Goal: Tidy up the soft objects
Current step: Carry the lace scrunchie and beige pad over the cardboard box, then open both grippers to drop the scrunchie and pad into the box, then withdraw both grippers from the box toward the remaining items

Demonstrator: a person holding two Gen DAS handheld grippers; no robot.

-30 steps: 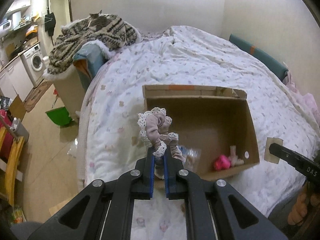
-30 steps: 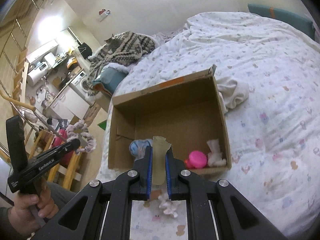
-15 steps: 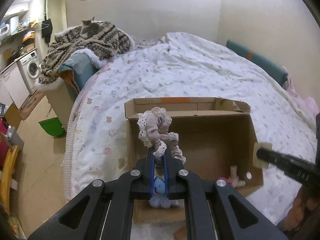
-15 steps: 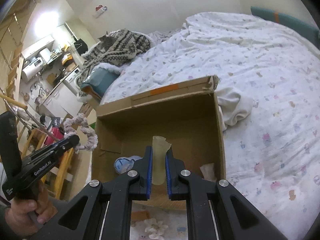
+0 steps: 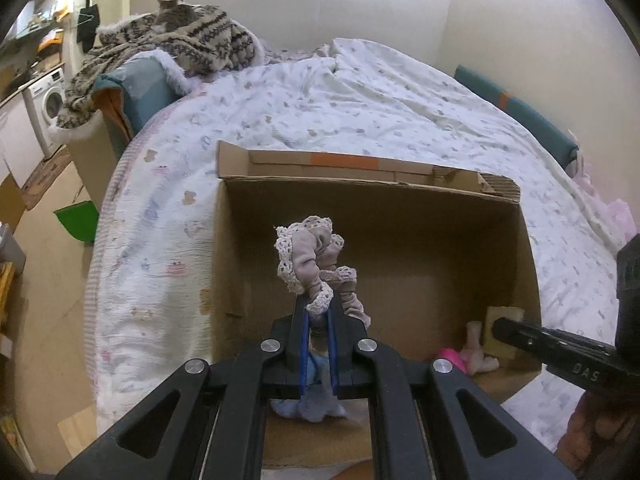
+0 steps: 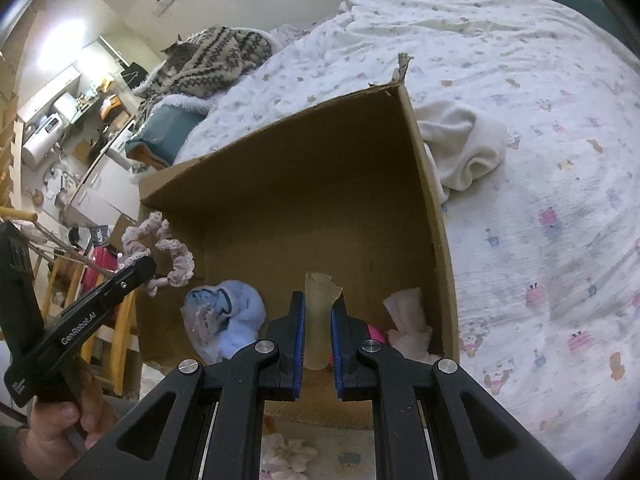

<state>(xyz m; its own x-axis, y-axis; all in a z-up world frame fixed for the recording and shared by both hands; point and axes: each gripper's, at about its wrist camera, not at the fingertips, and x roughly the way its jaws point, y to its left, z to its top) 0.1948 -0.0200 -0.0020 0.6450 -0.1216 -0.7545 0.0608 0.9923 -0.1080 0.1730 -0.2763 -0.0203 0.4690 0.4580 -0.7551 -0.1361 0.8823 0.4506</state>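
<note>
An open cardboard box (image 5: 372,204) (image 6: 288,152) lies on the bed. My left gripper (image 5: 318,312) is shut on a beige lace-trimmed scrunchie (image 5: 310,260) and holds it over the box's near left part; the scrunchie also shows in the right wrist view (image 6: 160,248). My right gripper (image 6: 318,312) is shut on a pale yellowish sponge piece (image 6: 318,308) over the box's near edge; the sponge also shows in the left wrist view (image 5: 505,322). In the box lie a light blue soft item (image 6: 228,320), a pink object (image 5: 452,362) and a white cloth piece (image 6: 408,320).
A white cloth (image 6: 464,148) lies on the patterned duvet (image 5: 360,100) right of the box. A cat rests on a knit blanket (image 5: 180,40) at the bed's far left. A small white flowery item (image 6: 284,452) lies in front of the box. Floor and a washing machine (image 5: 48,100) are at left.
Both grippers have moved forward and down over the box, which now fills more of each view. Both stay shut on their items.
</note>
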